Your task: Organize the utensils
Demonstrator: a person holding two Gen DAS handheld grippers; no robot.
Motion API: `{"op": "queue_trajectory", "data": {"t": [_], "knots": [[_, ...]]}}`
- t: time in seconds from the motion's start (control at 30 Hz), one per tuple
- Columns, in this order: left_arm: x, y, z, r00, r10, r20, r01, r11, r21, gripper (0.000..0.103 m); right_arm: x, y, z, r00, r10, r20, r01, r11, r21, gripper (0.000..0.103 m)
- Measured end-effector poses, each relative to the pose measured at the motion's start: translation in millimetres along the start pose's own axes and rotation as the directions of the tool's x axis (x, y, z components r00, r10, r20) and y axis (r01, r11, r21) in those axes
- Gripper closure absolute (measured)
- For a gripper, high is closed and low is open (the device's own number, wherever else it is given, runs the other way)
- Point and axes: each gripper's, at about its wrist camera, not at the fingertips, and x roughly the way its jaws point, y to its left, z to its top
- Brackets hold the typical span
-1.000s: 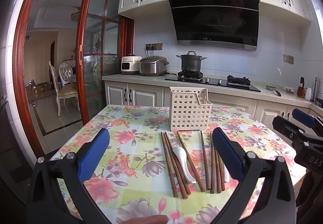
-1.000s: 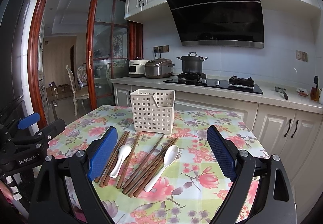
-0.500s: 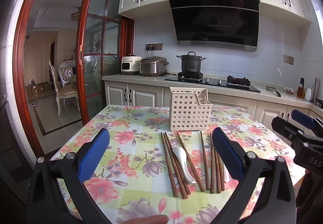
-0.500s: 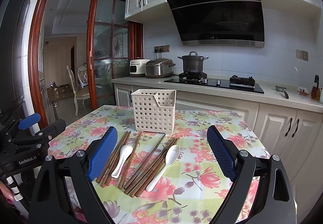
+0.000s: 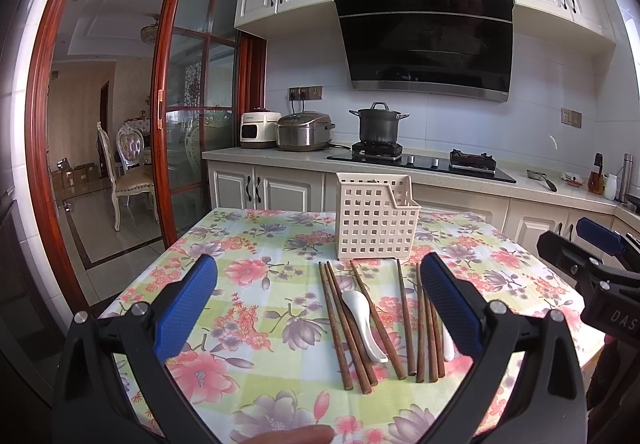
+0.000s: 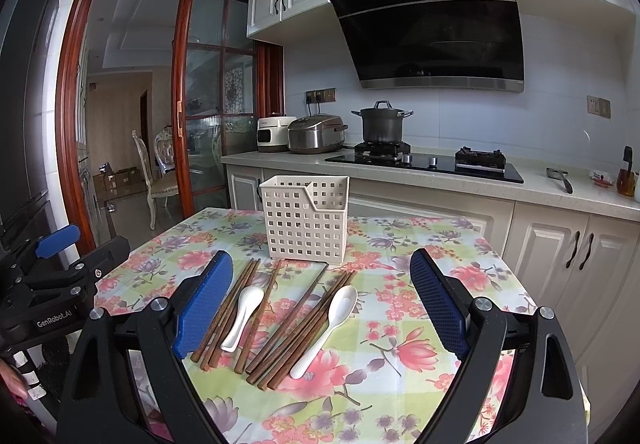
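Nothing moved; both grippers gape.

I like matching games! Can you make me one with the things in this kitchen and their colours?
Things:
1. basket
2. chopsticks
3. pot
4. gripper pads

Colours:
A. blue
B. dark grey
C. cream
D. brown

Pairs: 1-C, 2-D, 3-B, 4-A

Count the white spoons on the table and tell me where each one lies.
2. Left spoon lies among the left group of chopsticks; right spoon lies beside the right group. Both in front of the basket; nothing seems hidden.
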Motion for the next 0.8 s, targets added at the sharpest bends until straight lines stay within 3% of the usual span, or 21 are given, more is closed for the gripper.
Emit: {"op": "queue_trajectory", "data": {"t": [0.8], "knots": [[0.2,-0.8,-2.5,1.0,0.011,-0.003,-0.011,1.0,-0.003,0.005,7.2,-5.8,-5.8,1.0,-0.01,-0.02,0.01,1.0,0.023,0.018]]}}
